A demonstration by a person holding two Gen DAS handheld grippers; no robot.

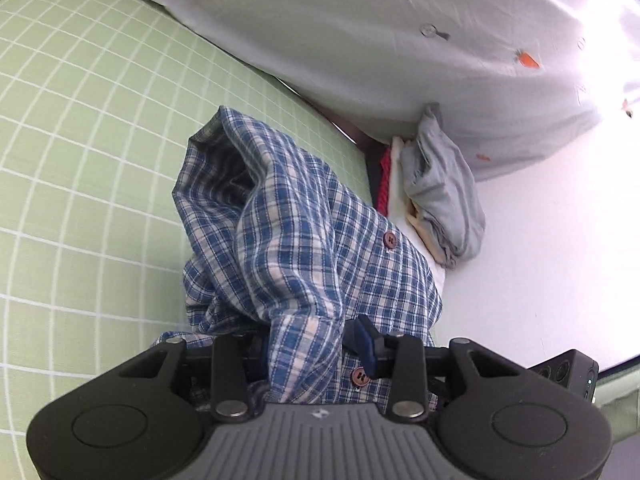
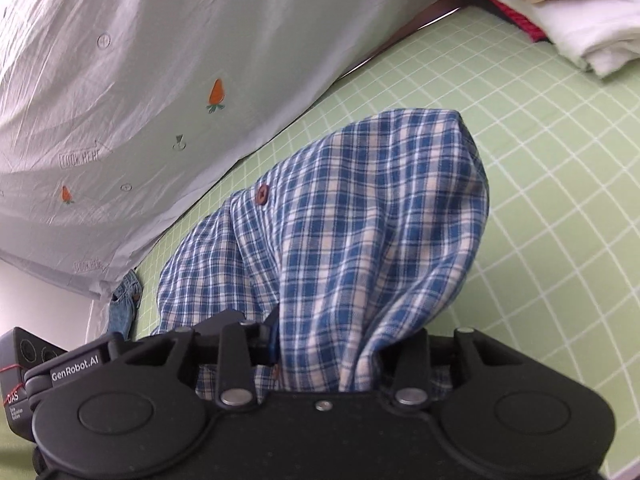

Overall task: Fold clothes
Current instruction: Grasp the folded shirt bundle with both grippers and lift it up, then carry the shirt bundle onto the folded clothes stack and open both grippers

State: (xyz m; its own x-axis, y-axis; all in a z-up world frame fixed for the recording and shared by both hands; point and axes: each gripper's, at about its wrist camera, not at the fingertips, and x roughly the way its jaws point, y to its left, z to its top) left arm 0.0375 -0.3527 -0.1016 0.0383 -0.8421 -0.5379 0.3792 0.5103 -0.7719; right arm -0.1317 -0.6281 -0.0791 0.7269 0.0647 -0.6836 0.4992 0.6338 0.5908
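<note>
Plaid shirt (image 1: 288, 240), blue and white checks with reddish-brown buttons, lifted above the green grid sheet (image 1: 80, 160) of the bed and hanging bunched between both tools. Left claw (image 1: 308, 352) pinched on a gathered fold near the button placket, cloth spilling forward and up from between the fingers; one button (image 1: 359, 376) just beside the blue pad of the right-hand finger. Right claw (image 2: 320, 356) likewise clamped on the same shirt (image 2: 360, 220), fabric ballooning out ahead of it and draping over the green sheet (image 2: 560, 200). White cover printed with carrots (image 1: 400, 40) along the far edge of the sheet, seen too from the right wrist (image 2: 140, 80). Stack of folded clothes (image 1: 440, 200) beyond the shirt, grey piece on top, cream and red beneath. Small denim piece (image 2: 126, 304) hanging at the edge of the sheet, left of the right claw.
</note>
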